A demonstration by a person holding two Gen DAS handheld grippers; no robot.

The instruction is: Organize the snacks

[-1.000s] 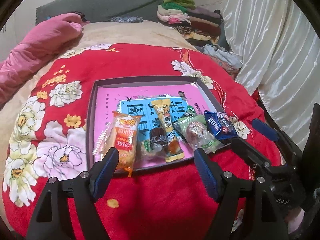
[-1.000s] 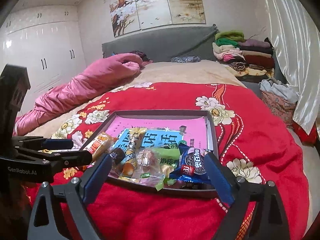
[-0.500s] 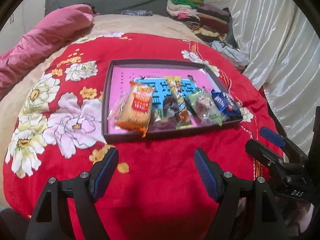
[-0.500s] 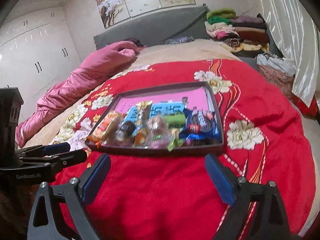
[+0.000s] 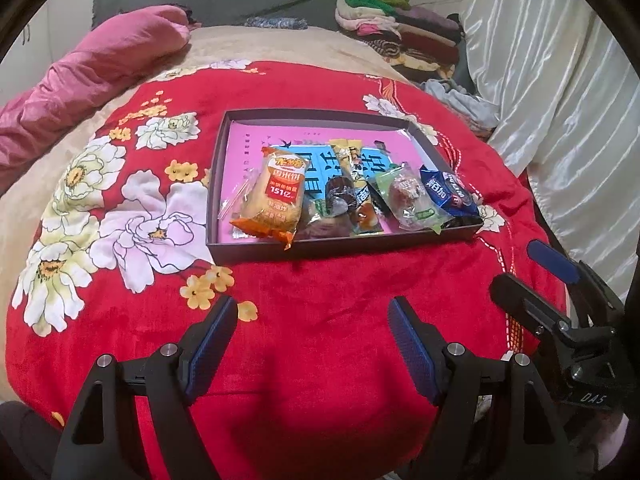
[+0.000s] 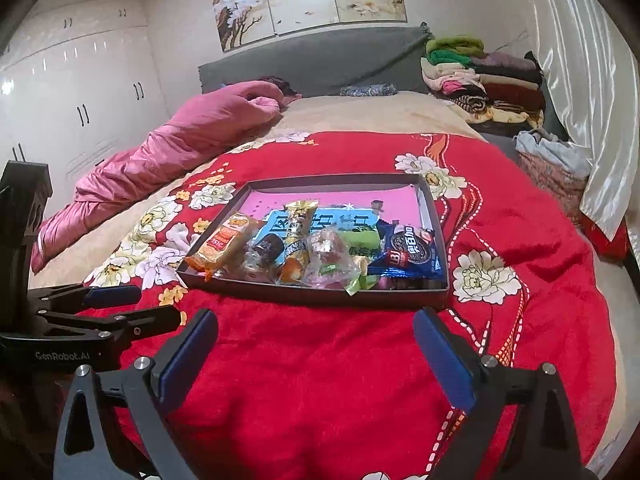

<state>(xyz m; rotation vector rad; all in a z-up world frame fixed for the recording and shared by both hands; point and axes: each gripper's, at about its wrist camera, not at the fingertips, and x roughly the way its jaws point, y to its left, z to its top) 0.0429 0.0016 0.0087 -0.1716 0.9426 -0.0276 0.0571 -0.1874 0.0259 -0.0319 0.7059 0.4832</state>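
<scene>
Red floral bedding (image 5: 320, 340) carries a shallow dark tray (image 5: 340, 246) with a row of wrapped snacks along its near edge, from an orange packet (image 5: 276, 196) at the left to a blue cookie packet (image 6: 412, 254) at the right. The left gripper (image 5: 310, 344) hovers short of the tray, jaws apart and empty. The right gripper (image 6: 316, 354) hovers beside it, its jaws opening with nothing between them.

My left gripper (image 5: 310, 318) over red blanket (image 5: 320, 360), jaws apart, empty; snack tray (image 5: 256, 249) ahead, right gripper (image 5: 532, 276) beside.
</scene>
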